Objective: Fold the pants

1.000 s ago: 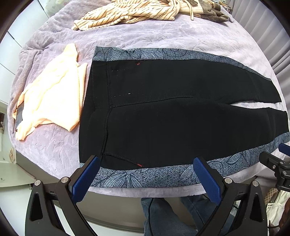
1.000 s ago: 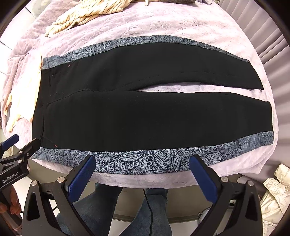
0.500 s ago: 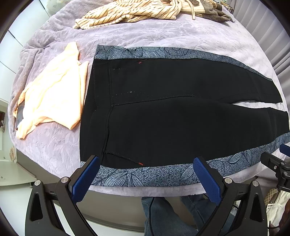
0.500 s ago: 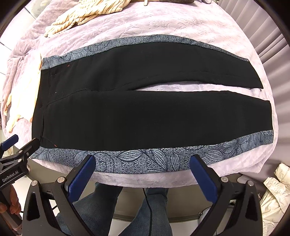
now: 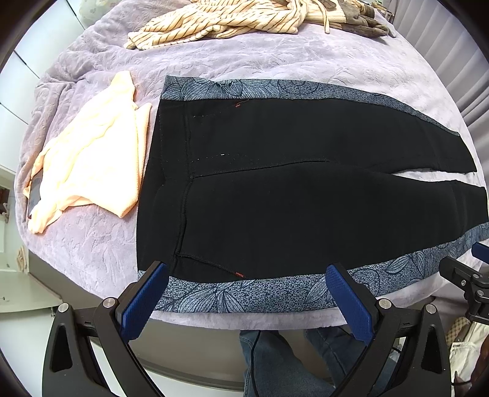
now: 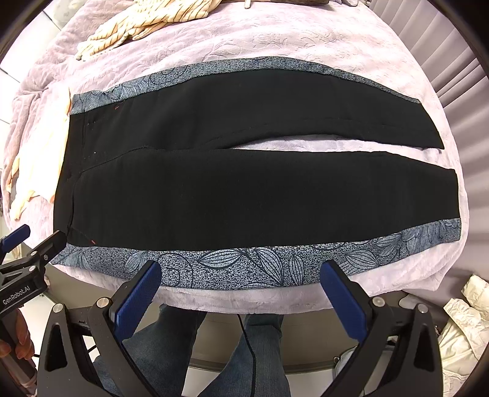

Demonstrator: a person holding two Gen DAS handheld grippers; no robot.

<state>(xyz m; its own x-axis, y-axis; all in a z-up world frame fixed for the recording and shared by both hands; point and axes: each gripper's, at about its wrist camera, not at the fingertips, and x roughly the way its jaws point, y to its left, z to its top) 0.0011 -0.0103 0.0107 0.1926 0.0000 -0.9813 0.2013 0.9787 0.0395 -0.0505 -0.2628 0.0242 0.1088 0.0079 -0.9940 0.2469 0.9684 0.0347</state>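
Black pants (image 5: 275, 201) with blue-grey leaf-print side stripes lie flat on the lilac-covered table, waistband to the left, legs to the right; they also show in the right wrist view (image 6: 244, 189). My left gripper (image 5: 244, 293) is open and empty, just above the near printed stripe close to the waistband. My right gripper (image 6: 240, 290) is open and empty over the near stripe at mid-leg. Each gripper shows at the edge of the other's view.
A peach garment (image 5: 88, 158) lies left of the waistband. A striped cream garment (image 5: 220, 21) and a brown one (image 5: 360, 18) lie at the far edge. The table's near edge (image 5: 244, 317) runs just under both grippers. White bags (image 6: 458, 333) sit on the floor at right.
Both grippers have moved slightly forward and down toward the near printed stripe. The pants have not moved.
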